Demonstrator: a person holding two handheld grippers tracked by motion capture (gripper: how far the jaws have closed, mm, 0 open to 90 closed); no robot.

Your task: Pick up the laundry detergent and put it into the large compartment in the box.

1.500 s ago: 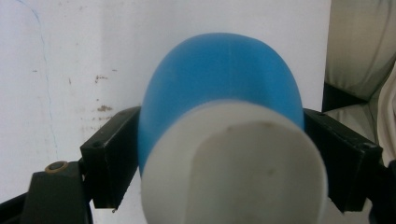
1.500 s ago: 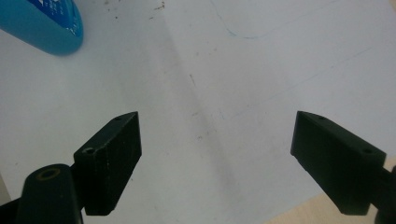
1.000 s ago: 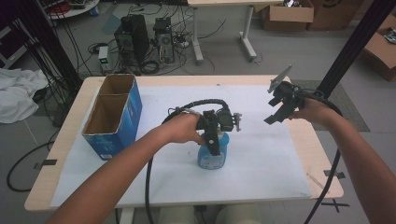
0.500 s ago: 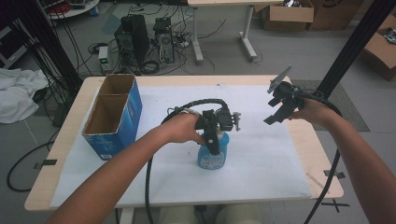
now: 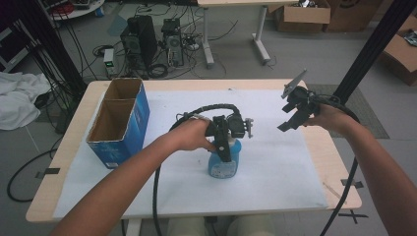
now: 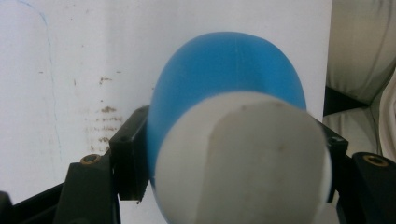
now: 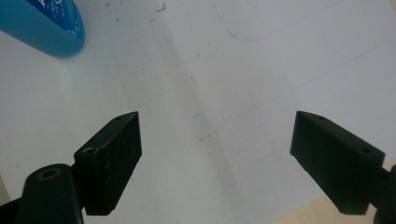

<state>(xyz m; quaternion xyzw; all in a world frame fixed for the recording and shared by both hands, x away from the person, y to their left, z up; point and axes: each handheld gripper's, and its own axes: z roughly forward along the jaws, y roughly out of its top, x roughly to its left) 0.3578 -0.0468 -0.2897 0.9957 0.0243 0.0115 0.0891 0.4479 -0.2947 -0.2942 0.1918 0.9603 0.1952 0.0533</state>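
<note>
Centre of high view: left tool (image 5: pixel 225 147) clamped on blue plastic bottle with white cap (image 5: pixel 223 164), upright on white-covered bench (image 5: pixel 275 162) | unchanged from earlier frames, grasp looks settled, lift pending | upper right: right tool (image 5: pixel 293 110) jaws spread, empty, raised.

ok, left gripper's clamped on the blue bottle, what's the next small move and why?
Probably lift it straight up. The left gripper is shut on the blue plastic bottle with white cap, standing on the white paper-covered table. The open-topped blue cardboard box sits to its left; the right gripper is open, apart.
</note>
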